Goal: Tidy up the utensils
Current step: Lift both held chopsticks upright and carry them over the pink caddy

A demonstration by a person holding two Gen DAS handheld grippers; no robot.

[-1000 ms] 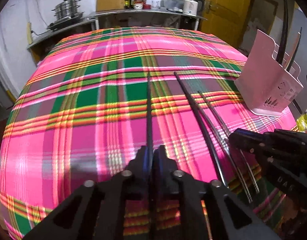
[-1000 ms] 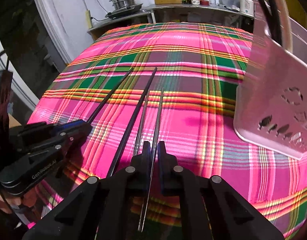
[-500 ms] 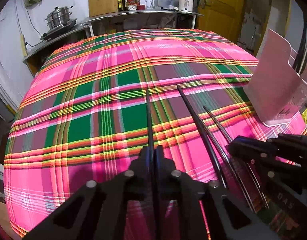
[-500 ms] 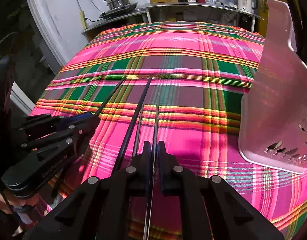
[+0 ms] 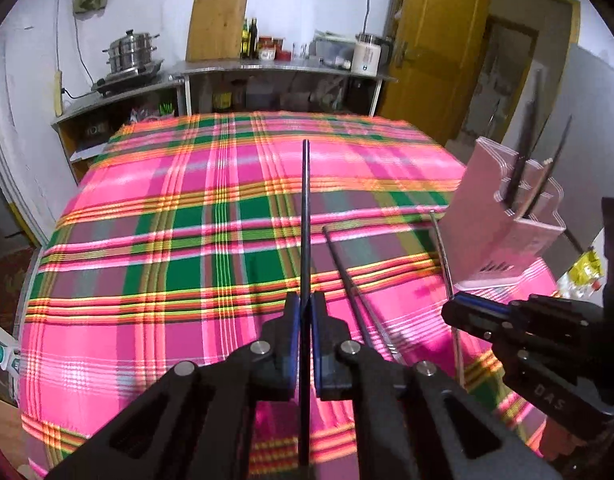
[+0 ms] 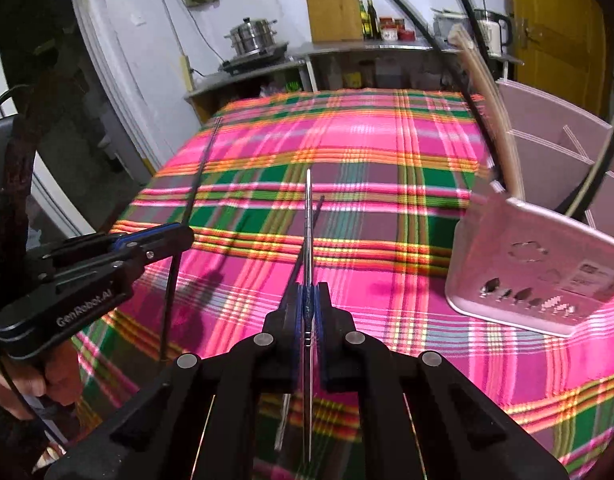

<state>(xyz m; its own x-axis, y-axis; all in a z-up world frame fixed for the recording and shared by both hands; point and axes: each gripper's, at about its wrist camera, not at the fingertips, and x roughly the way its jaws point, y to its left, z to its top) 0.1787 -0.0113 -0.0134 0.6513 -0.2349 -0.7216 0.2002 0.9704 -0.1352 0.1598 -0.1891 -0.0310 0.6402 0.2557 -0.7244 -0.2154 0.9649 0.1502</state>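
Plaid cloth [image 5: 155,264] in pink and green covers the table, and above it the left gripper [image 5: 305,312] is clenched on a black chopstick [image 5: 305,216] while the right gripper [image 6: 308,300], whose jaws have just been closing, pinches a silver chopstick [image 6: 308,216]. Two more sticks [image 5: 347,276] lie on the cloth between them, near the pink holder [image 6: 547,280] at the right. Judging by that, each stick should be tipped upright and lowered into an open compartment, clear of the chopsticks already standing there.

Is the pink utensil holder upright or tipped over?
Upright. The pink utensil holder stands on its base on the plaid tablecloth, open top up, with chopsticks sticking up out of its compartments.
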